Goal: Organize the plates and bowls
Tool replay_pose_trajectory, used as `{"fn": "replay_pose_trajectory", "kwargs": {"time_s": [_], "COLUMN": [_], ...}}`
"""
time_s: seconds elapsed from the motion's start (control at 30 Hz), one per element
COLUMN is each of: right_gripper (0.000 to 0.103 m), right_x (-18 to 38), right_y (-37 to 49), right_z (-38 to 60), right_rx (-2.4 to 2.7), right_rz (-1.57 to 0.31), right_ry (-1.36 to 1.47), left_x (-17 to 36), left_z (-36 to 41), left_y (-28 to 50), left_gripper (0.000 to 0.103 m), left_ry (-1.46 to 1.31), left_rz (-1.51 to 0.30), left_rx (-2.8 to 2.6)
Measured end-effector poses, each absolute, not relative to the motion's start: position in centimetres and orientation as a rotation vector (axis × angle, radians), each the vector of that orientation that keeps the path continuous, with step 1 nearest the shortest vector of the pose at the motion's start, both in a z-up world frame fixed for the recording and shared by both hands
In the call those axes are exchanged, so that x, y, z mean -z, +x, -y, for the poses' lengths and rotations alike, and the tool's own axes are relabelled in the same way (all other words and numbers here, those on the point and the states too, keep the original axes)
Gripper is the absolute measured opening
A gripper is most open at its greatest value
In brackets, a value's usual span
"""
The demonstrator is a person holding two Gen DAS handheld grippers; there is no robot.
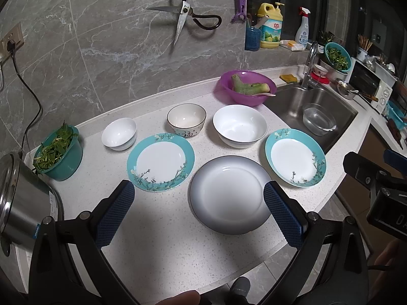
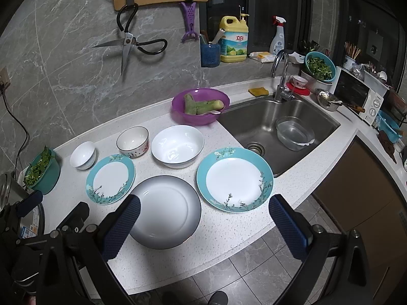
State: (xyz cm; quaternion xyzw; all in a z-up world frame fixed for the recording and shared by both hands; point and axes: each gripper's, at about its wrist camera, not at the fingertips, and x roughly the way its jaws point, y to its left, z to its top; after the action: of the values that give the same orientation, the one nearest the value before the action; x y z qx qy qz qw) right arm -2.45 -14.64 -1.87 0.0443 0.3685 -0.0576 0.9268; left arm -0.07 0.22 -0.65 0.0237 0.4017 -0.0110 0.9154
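White bowls and teal-rimmed plates on a speckled worktop (image 1: 157, 241).
Left gripper (image 1: 198, 213) and right gripper (image 2: 203, 223) both spread wide, empty, lower frame.

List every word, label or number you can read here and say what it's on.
"立白": label of the yellow detergent bottle.
"福": side of the dark-rimmed bowl.
White spray bottle: label print too small to read.
Steel pot: sticker text blurred.
Microwave: dial markings unreadable.
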Motion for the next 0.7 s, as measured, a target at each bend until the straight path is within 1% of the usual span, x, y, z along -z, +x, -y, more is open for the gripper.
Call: {"fn": "replay_pose_trajectory", "kwargs": {"time_s": [0.7], "right_gripper": [0.103], "right_x": [2.09], "right_y": [-2.71], "right_z": [14.4], "right_rx": [0.118], "right_rz": [-0.758], "right_ry": [0.092], "left_x": [0.6], "left_z": [-0.73], "left_y": [-0.68], "left_gripper": [0.103], "left_ry": [0.039], "left_rz": [-0.827], "left_rx": [0.016]}}
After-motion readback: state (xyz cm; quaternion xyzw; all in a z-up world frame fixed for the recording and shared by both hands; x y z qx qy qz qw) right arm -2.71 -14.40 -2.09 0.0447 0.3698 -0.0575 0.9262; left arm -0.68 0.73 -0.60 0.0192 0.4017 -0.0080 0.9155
